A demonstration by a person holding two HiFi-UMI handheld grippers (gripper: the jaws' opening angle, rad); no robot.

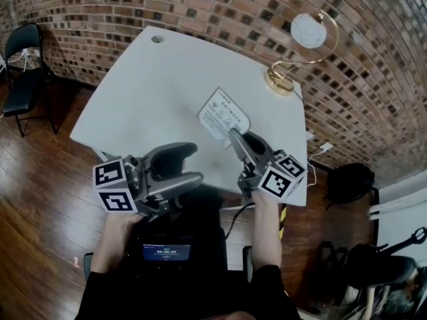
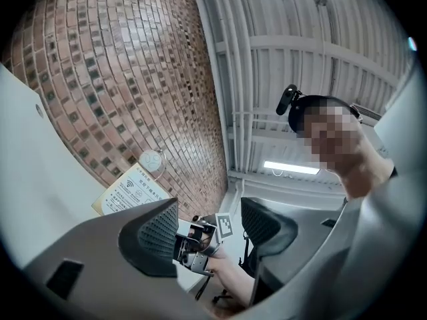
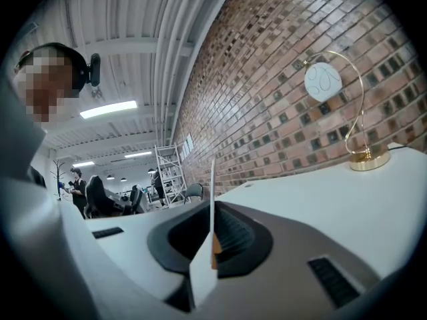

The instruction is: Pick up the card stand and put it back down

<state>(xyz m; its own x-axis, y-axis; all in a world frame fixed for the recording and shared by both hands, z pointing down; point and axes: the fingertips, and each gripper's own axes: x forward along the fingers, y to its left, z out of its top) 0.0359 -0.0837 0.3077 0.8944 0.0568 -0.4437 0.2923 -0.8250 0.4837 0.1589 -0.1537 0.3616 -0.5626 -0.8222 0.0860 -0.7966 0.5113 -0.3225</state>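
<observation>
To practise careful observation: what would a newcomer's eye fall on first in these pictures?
First, the printed card stand over the right half of the white table, clamped at its near edge by the right gripper. Next, the gold arched lamp at the table's far right corner, against the brick wall. The left gripper hangs open and empty by the table's near edge.

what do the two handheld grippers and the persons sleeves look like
Both the left gripper and the right gripper are grey plastic with curved jaws and dark ribbed pads. Each carries a white cube printed with black square markers. The person wears black sleeves.
</observation>
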